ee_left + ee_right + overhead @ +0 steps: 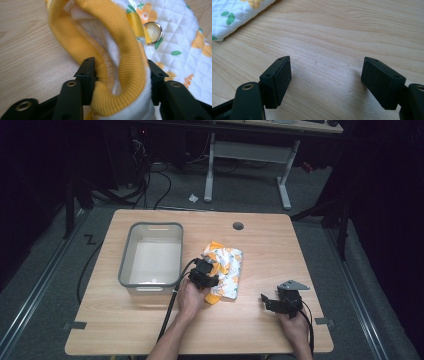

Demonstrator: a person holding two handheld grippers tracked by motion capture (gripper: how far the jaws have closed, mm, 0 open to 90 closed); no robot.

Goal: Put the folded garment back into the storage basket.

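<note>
A small quilted white garment [229, 265] printed with orange flowers and green leaves lies in the middle of the wooden table [260, 245]. It has a yellow ribbed cuff [117, 42] and a metal ring [153, 32] on a yellow strap. My left gripper [210, 271] sits at the garment's near left end. In the left gripper view, the left gripper [120, 67] stands open with the cuff between its wide-apart jaws. My right gripper [267, 300] rests low over bare wood at the front right. The right gripper [325, 72] is open and holds nothing; the garment's corner [229, 17] lies beyond it.
A grey plastic bin [150, 226] with a pale, bare floor stands left of the garment, close to my left hand. A round cable hole [238, 226] sits near the table's far edge. Cables trail off the front edge. A desk frame [247, 165] stands on the floor behind.
</note>
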